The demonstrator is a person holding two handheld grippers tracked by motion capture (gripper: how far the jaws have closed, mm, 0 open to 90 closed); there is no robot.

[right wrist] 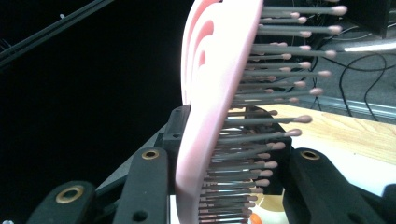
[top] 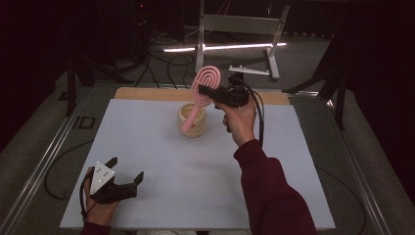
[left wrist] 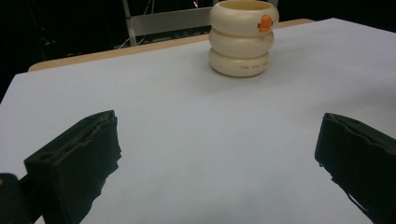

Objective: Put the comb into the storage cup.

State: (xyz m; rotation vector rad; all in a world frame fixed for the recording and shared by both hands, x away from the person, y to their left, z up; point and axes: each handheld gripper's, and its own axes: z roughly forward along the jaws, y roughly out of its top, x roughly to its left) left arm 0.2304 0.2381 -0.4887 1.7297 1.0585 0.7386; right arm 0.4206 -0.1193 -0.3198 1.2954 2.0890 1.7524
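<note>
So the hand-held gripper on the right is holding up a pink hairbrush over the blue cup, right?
Nearly. The right hand-held gripper does hold the pink hairbrush up over the cup, but the cup is cream-coloured, not blue. It has a small orange mark near its rim. The left gripper view shows the colour best.

A: In the right gripper view the brush (right wrist: pixel 210 93) runs off the top and bottom edges, so its handle is cut away

B: From the high view its lower end sinks into the cup (top: pixel 192 120), hidden. In the left gripper view the cup's small lettering is too tiny to read, and its rim touches the top edge
</note>
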